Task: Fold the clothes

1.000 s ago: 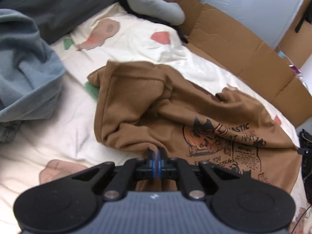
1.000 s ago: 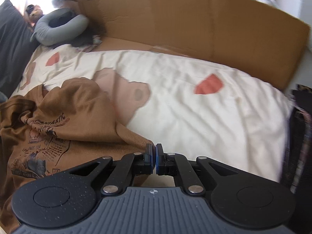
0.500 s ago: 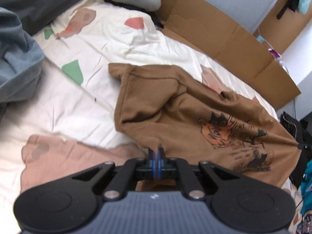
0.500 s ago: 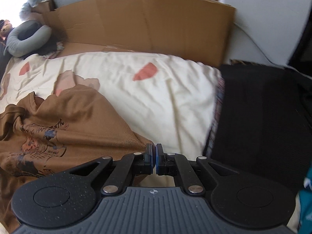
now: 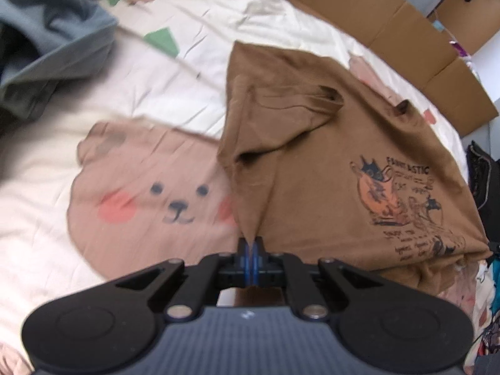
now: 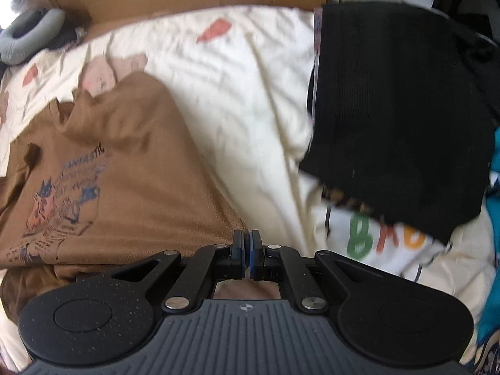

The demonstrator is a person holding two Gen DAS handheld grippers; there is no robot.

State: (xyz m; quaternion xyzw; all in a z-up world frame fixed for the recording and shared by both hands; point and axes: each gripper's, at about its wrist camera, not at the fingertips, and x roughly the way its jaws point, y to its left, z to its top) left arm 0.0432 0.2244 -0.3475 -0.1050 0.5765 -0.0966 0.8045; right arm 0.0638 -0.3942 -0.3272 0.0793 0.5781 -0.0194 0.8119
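Both grippers are clamped on the hem end of the brown T-shirt, which lies on the cream bedsheet printed with bear faces and coloured patches. Left gripper: jaws closed, a pinch of brown cloth rising out from between the blue pads at one hem corner. Right gripper: jaws pressed together at the opposite hem corner, brown fabric running into the pads. Progress, judged from how the cloth lies: early. The shirt is print side up and mostly spread, its lower edge drawn fairly taut between the 2 grips, but the near sleeve is bunched and doubled over the body and the collar end is rumpled; no clean fold is visible. Left to do, by my reading: flatten the sleeve, then make the folds proper. Other garments wait: a blue-grey one at the left view's upper left, a black knit one to the right, lying over a white item with coloured letters. Legible writing: the chest print reads "FANTASTIC" above a cartoon cat; smaller lines are too blurred. The white item shows "B", then partial letters, not readable.
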